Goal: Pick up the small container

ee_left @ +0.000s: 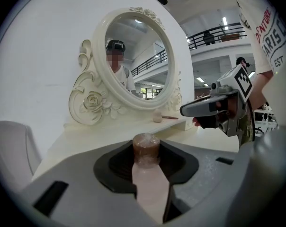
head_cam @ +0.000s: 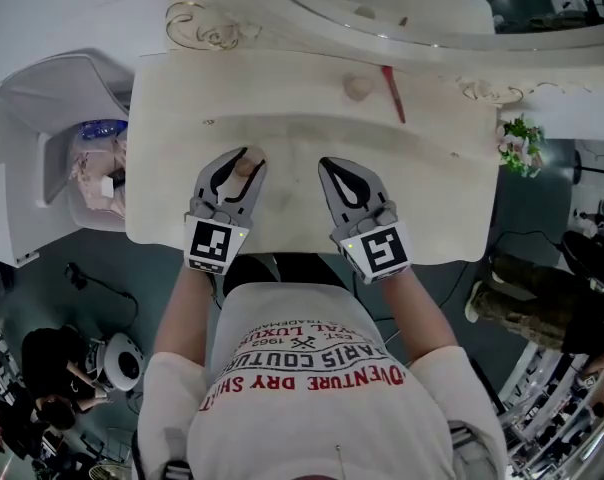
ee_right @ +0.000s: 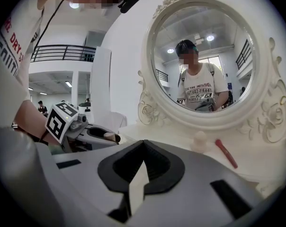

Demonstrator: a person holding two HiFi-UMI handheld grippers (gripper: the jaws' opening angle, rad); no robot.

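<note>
The left hand-held gripper [head_cam: 240,165] is clamping the small container [ee_left: 146,151], a pale bottle with a brown cap, by its body just under the cap. It is holding the bottle upright over the front of the worktop [head_cam: 432,188]. The bottle is looking light and stiff, but its smooth round wall is probably slippery, so a centred hold on the body is suiting it best. The right hand-held gripper [ee_right: 143,145] is hanging closed and empty nearby.

The worktop [head_cam: 312,138] looks like cream-painted wood, smooth with a soft sheen. The carved mirror frame [ee_left: 93,103] is glossier. The small container [ee_left: 148,176] has a matt pale-pink body and a shinier brown cap. The left gripper [head_cam: 242,166] is matt grey plastic.
</note>
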